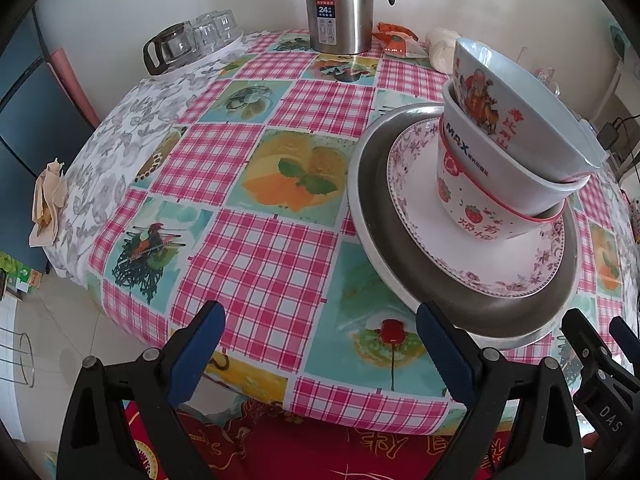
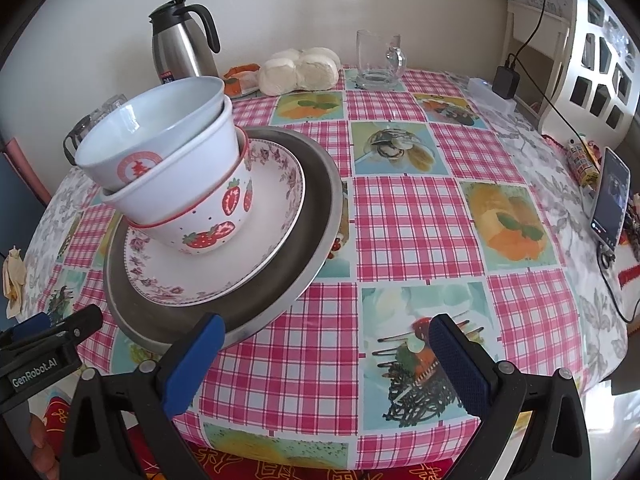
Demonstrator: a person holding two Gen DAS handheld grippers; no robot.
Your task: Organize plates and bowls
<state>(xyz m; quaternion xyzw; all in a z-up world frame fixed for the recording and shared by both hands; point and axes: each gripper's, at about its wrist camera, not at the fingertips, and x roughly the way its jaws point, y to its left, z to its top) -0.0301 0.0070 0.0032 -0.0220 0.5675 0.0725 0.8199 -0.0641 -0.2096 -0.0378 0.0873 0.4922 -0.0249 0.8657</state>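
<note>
A stack stands on the checked tablecloth: a steel plate (image 1: 384, 240) (image 2: 320, 184) at the bottom, a floral plate (image 1: 532, 264) (image 2: 272, 208) on it, then a strawberry bowl (image 1: 468, 204) (image 2: 216, 224), a white bowl (image 1: 520, 176) (image 2: 192, 164) and a pale blue bowl (image 1: 520, 92) (image 2: 160, 124) nested on top. My left gripper (image 1: 320, 348) is open and empty, just left of the stack at the table's front edge. My right gripper (image 2: 326, 360) is open and empty, just right of the stack. Neither touches the stack.
A steel thermos jug (image 1: 340, 4) (image 2: 182, 46) stands at the back. Glass cups and a glass pot (image 1: 192, 40) sit back left. Steamed buns (image 2: 300, 70), a glass mug (image 2: 378, 60), a phone (image 2: 610, 200) and a charger (image 2: 506, 82) lie at the back and right.
</note>
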